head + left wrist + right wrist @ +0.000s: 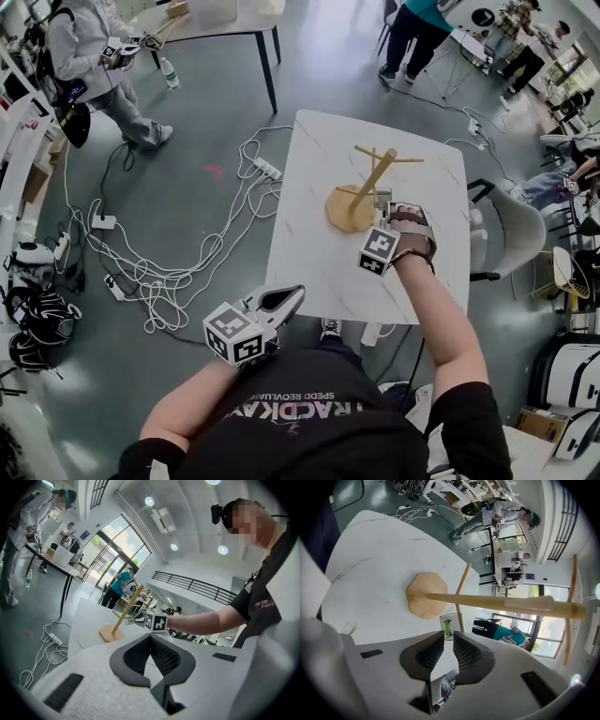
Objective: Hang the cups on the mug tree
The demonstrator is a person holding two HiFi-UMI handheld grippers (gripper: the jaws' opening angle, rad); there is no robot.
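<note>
A wooden mug tree [373,178] stands on the white table [309,253], with a round base and bare pegs. My right gripper [381,200] is beside the base, shut on a clear glass cup [449,626] with a green handle. In the right gripper view the tree's stem [487,603] crosses just beyond the jaws [448,637]. My left gripper [291,296] hangs at the table's near left edge, shut and holding nothing. In the left gripper view its jaws [150,639] point toward the mug tree [124,613].
White cables and power strips [187,244] sprawl over the floor left of the table. A grey chair [511,234] stands at the table's right side. Another table [206,28] and several people are farther off. Helmets [37,314] lie at the far left.
</note>
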